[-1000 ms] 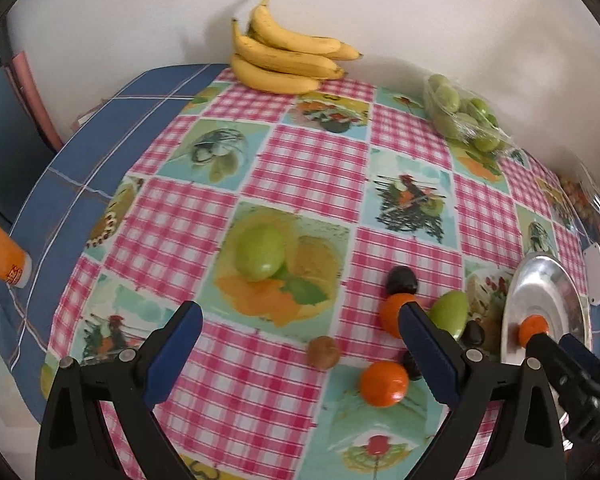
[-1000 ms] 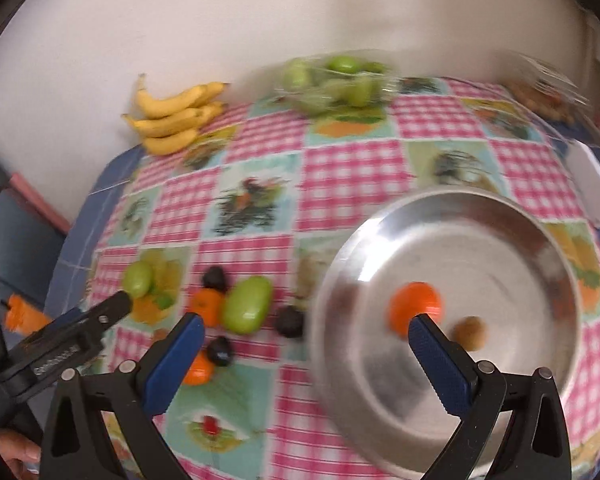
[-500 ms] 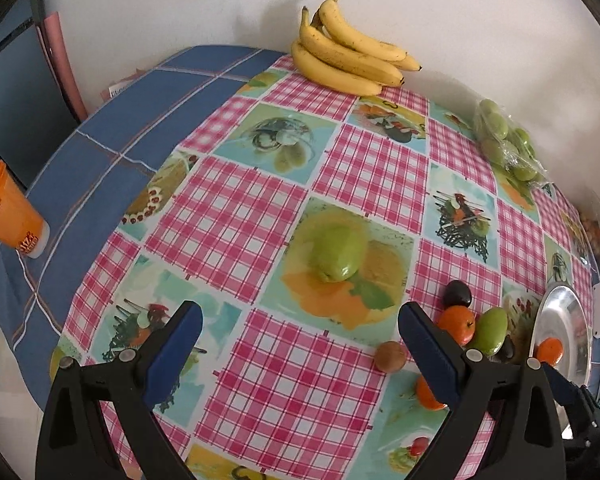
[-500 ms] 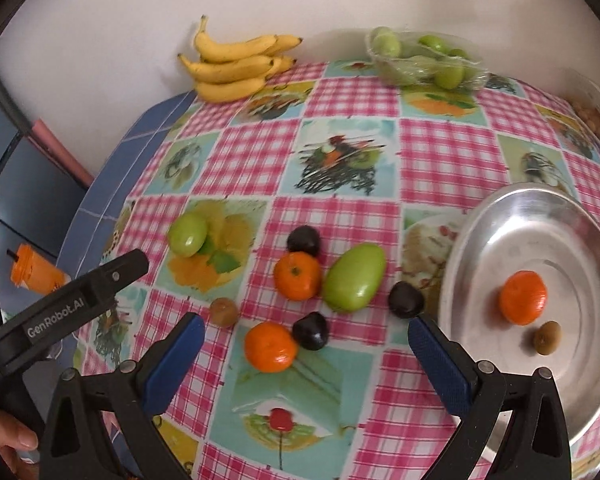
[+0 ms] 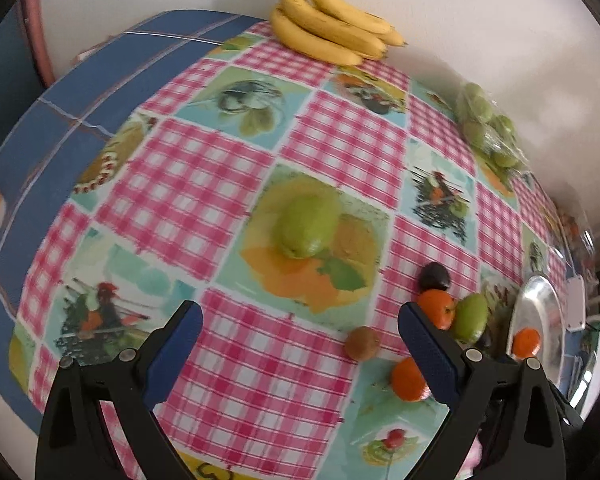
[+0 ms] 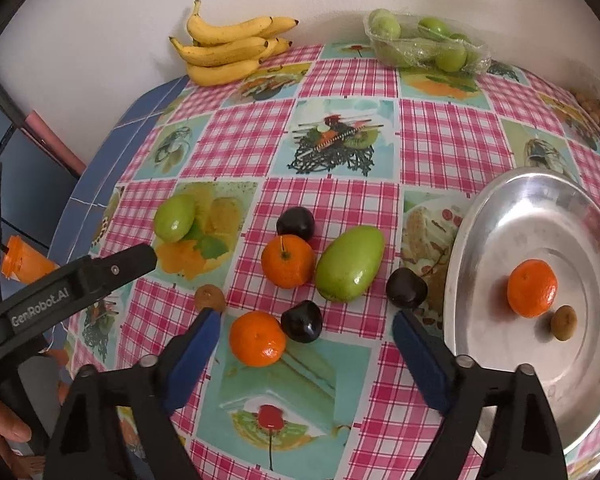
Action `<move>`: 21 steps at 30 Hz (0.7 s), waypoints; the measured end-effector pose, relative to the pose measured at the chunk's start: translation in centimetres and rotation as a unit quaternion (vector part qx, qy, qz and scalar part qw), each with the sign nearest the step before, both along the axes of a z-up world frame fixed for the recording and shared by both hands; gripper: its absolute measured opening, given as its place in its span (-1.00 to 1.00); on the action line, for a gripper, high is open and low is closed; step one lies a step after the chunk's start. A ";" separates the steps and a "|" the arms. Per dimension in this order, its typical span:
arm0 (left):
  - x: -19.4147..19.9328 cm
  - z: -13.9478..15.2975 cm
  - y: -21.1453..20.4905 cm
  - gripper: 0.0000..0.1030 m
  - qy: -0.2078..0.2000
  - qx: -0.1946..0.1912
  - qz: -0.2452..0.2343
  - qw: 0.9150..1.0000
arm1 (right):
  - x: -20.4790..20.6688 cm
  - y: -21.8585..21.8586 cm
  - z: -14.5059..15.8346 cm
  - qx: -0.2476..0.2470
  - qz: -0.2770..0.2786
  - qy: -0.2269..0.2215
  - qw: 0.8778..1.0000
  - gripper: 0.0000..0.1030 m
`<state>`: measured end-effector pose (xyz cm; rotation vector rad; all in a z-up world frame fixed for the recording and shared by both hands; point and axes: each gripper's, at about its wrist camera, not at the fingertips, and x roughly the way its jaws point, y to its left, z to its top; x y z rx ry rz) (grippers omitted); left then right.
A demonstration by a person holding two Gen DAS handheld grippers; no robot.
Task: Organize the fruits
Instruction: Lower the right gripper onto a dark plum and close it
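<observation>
1. The fruits lie loose on a checked tablecloth (image 6: 340,168): two bright tangerines, one (image 6: 287,261) farther out and one (image 6: 257,339) nearer, a glossy long green mango (image 6: 350,264), three dark plums (image 6: 295,223) (image 6: 302,321) (image 6: 406,288), a small brown fruit (image 6: 209,298) and a rounder green fruit (image 6: 175,217).
2. The right gripper (image 6: 306,344) hangs over them, its jaws wide though they have just been closing somewhat, with nothing gripped. The nearer tangerine and one plum sit in the gap between its blue pads (image 6: 193,354); the mango and the other tangerine lie just beyond the tips.
3. Right of the right jaw stands a steel plate (image 6: 476,216) holding a third tangerine (image 6: 532,288) and a small brown fruit (image 6: 563,322).
4. The left gripper (image 5: 300,354) is also wide open and empty. The round green fruit (image 5: 308,226) lies well beyond its tips, and a small brown fruit (image 5: 362,343) is just inside the right jaw.
5. Only the right wrist view shows the plate's inside fully, all three plums, and the left gripper's black finger reaching in beside a person's fingers (image 6: 3,424); the left wrist view sees the plate edge-on (image 5: 534,320).
6. Both views show bananas (image 6: 227,50) and a wrapped tray of green fruits (image 6: 424,42) far beyond the jaws.
</observation>
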<state>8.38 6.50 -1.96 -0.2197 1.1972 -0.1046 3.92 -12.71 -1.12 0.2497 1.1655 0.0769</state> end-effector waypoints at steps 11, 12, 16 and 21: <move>0.1 -2.2 -2.6 0.46 0.040 -0.035 -0.047 0.997 | 0.9 -0.9 -1.4 0.022 -0.027 0.018 0.999 -0.01; 0.1 -2.2 -2.8 0.34 0.042 -0.038 -0.051 0.997 | 1.0 -0.9 -1.6 0.022 -0.029 0.020 0.999 -0.06; 0.2 -2.5 -3.1 0.21 0.047 -0.041 -0.052 0.997 | 1.3 -0.8 -2.4 0.029 -0.030 0.030 0.999 -0.06; 0.3 -2.7 -2.8 0.16 0.054 -0.056 -0.048 0.996 | 1.4 -0.7 -2.7 0.036 -0.032 0.033 0.998 -0.14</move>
